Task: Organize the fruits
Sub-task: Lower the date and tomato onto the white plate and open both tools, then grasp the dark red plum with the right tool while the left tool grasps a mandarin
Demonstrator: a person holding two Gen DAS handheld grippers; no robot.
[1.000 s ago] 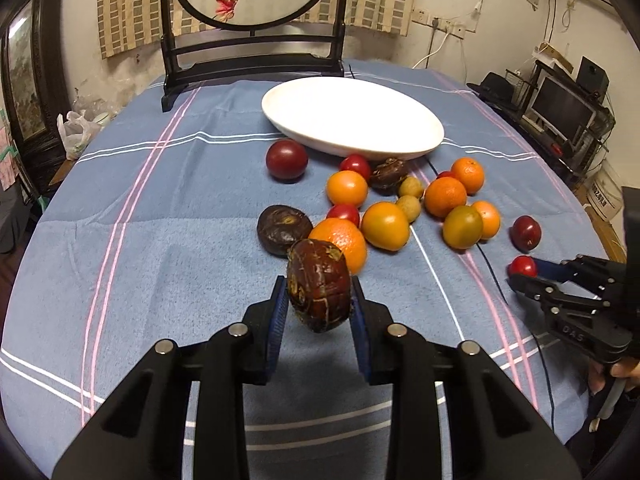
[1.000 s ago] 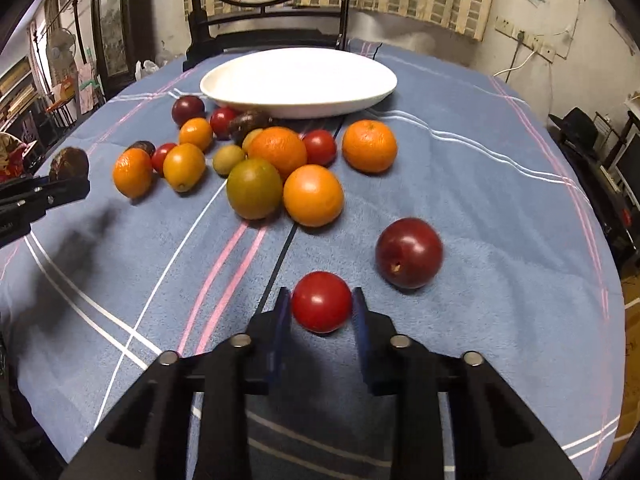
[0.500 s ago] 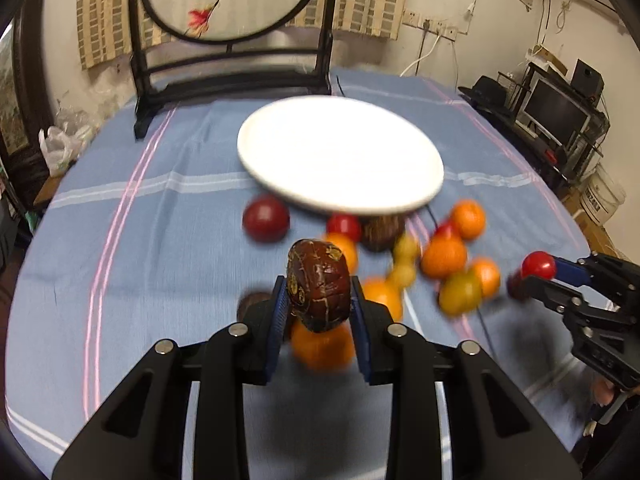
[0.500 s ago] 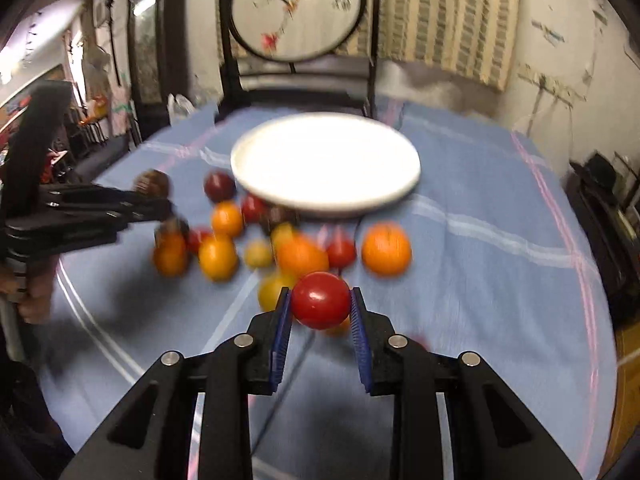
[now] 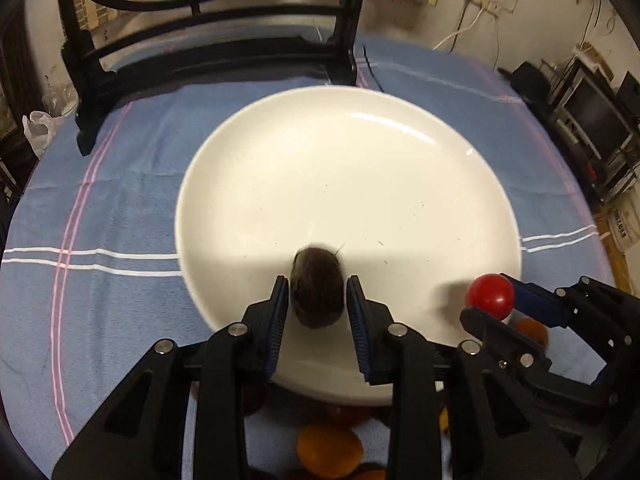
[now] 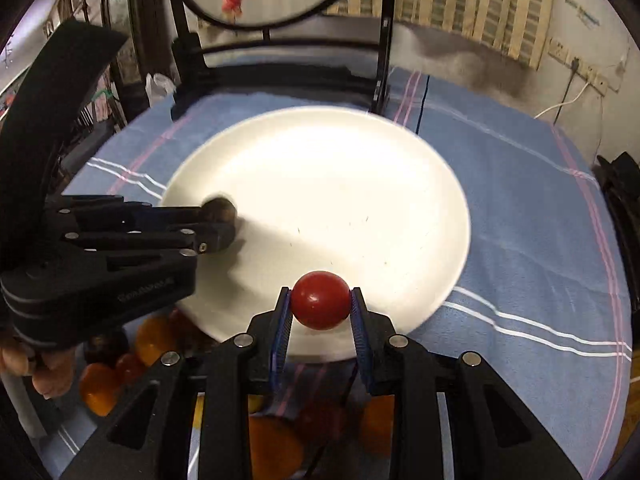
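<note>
1. The left gripper (image 5: 318, 300) is clenched on a dark brown wrinkled fruit (image 5: 317, 286), held over the near part of the white plate (image 5: 360, 184).
2. The right gripper (image 6: 320, 300) grasps a red round fruit (image 6: 320, 299) above the plate's near rim.
3. Orange fruits (image 6: 154, 338) lie on the blue cloth (image 6: 520, 240) beside that rim.

Blue-clothed table (image 5: 120, 208) w/ plate (image 5: 360, 168), fruit (image 5: 330, 450)
</note>
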